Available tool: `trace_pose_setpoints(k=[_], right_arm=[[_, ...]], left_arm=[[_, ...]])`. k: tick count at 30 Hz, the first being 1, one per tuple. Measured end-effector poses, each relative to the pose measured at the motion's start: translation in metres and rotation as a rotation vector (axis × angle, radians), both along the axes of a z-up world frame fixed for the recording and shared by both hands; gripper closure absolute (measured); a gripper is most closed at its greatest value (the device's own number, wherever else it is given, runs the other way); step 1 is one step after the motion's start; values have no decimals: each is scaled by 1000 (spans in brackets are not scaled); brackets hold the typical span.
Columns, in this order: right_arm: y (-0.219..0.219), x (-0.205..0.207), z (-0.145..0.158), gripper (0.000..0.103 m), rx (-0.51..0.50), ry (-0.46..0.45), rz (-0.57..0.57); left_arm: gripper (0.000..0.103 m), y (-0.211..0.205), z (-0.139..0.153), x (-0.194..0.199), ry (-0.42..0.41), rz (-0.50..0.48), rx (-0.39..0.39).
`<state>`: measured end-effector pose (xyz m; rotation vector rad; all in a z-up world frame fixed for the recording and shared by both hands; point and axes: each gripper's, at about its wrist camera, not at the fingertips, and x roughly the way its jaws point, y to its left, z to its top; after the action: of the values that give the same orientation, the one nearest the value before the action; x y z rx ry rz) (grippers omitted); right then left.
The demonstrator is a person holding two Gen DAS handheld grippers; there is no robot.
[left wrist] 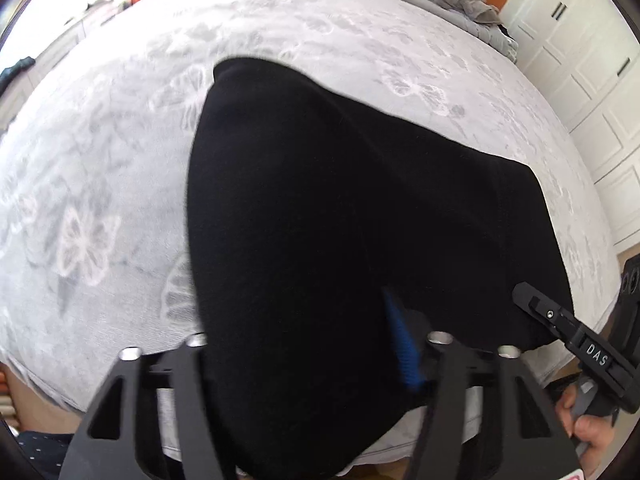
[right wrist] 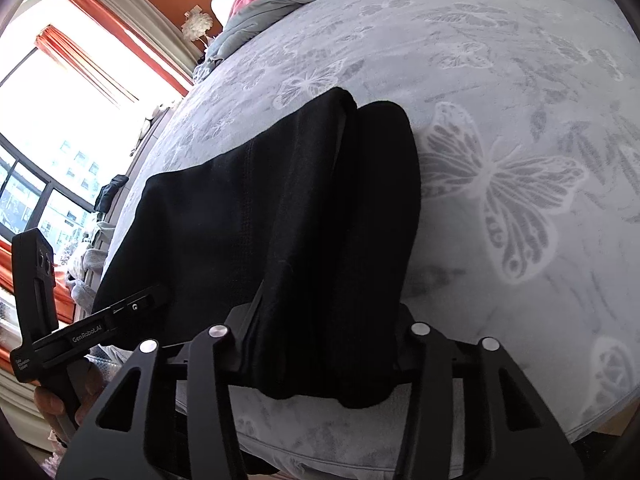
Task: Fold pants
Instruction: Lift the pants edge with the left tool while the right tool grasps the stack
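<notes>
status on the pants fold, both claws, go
Left claw and right claw both clamped on near edge of black pants. Pants lie across grey butterfly bedspread. Nothing in the way.

Bright daylight from blown-out tall window; strong fisheye edge warping; motion blur in left view.

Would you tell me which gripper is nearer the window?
Left. On the pants, the left gripper is at the edge toward the window; the right gripper is at the opposite edge.
</notes>
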<state>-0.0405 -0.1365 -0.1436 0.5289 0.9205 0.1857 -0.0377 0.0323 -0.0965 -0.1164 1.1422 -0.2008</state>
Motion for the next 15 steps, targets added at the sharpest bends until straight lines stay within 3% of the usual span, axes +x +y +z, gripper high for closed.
trace_pose_setpoints(k=[4,9,15], right_arm=[[5,-10,22,65,12,-49,-2],[10,-37,69,66,17,-126,24],[9,-86,136,66,13,-266,40]], left_arm=[[71,-2,25,-10,-35,1,-32],[73,10,77,-27,-92,-13,-125],[73,13,145,-66,-193,-61,-148]])
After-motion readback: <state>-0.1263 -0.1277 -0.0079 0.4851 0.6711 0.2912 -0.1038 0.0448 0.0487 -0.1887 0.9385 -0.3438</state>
